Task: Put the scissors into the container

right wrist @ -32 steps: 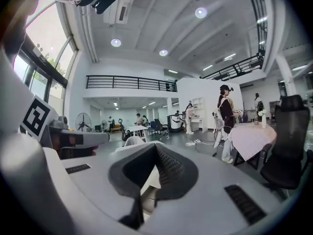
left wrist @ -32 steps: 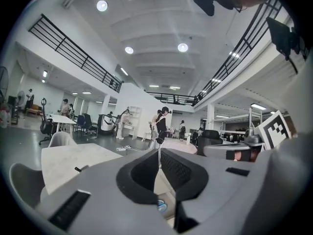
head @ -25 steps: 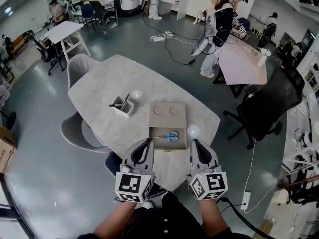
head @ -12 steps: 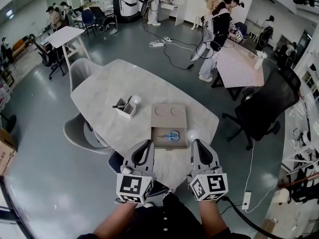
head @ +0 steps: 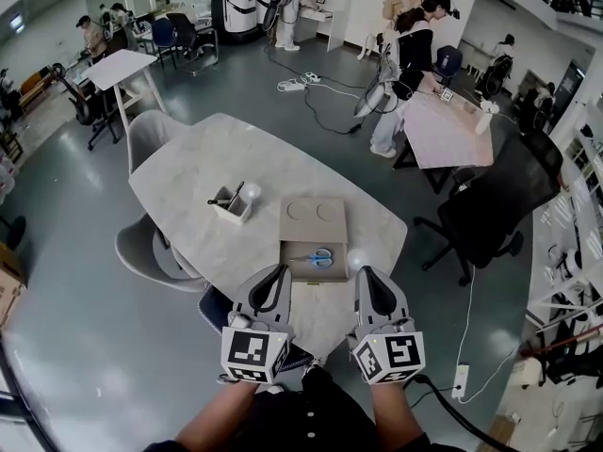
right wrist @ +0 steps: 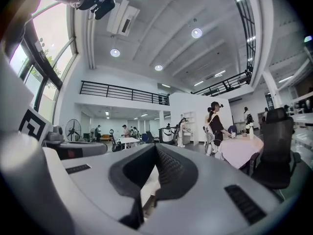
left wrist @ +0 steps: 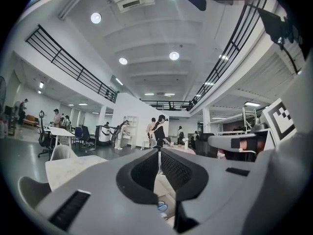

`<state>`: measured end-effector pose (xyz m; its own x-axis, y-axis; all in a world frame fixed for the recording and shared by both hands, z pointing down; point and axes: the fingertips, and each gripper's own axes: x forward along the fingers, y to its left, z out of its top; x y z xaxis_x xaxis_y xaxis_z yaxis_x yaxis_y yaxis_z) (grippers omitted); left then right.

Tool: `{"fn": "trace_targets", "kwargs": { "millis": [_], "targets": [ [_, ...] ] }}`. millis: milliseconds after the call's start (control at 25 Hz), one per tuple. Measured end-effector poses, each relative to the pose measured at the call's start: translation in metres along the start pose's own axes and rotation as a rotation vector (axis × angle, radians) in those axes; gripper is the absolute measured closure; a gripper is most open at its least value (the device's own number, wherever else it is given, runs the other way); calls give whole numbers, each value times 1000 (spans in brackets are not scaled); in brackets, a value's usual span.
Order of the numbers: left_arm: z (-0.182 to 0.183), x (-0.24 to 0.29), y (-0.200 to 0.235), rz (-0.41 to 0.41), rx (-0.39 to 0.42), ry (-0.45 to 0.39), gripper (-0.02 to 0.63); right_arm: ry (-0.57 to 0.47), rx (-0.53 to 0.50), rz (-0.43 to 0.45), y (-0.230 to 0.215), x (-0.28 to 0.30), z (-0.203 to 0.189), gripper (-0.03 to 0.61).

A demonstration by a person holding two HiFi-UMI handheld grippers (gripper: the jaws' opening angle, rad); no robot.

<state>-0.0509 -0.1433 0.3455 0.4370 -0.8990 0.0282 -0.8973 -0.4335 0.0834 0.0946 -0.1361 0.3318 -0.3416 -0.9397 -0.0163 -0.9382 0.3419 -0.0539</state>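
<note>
Marble tabletop point(head: 207, 158) carries everything. Beige box point(head: 314, 234) sits near its front edge. Left claw point(head: 275, 276) and right claw point(head: 366, 279) are both pressed together, pinching nothing, level, just short of box. Small white pot point(head: 229, 205) holds pens. Scissors point(head: 318, 257) lie inside box's open compartment. We judge: if box is container, goal shows; if pot, transfer remains.
</note>
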Motion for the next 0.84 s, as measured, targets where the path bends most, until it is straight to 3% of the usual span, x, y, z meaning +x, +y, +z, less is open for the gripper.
{"fn": "trace_targets", "kwargs": {
  "millis": [840],
  "targets": [
    [2,8,-1,5,4,-2,588,-3,-22,-6,-4,4,3,583]
  ]
}}
